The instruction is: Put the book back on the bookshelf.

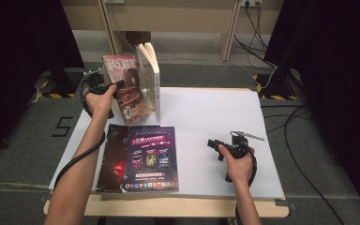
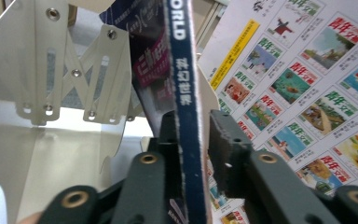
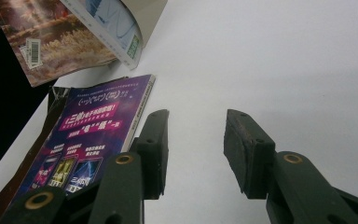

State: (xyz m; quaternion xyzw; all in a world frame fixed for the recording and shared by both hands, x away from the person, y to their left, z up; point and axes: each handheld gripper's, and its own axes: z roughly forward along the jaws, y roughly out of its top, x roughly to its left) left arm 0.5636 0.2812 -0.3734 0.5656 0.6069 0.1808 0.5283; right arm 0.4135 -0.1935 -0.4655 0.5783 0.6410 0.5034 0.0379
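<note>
The purple-covered paper magazine (image 1: pixel 151 158) lying flat has a glossy printed cover, and so does the upright red-covered magazine (image 1: pixel 127 89), while the white table top (image 1: pixel 215 122) looks smooth and matt above a pale wooden front edge (image 1: pixel 168 206). The black gripper jaws look like matt plastic with brass-coloured metal rivets (image 3: pixel 124 159), and the perforated bookend (image 2: pixel 70 65) is smooth pale sheet metal.

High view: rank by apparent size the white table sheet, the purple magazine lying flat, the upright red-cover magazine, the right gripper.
1. white table sheet
2. purple magazine
3. red-cover magazine, close to the purple one; it stands farther from the camera, so the true order is unsure
4. right gripper
</note>
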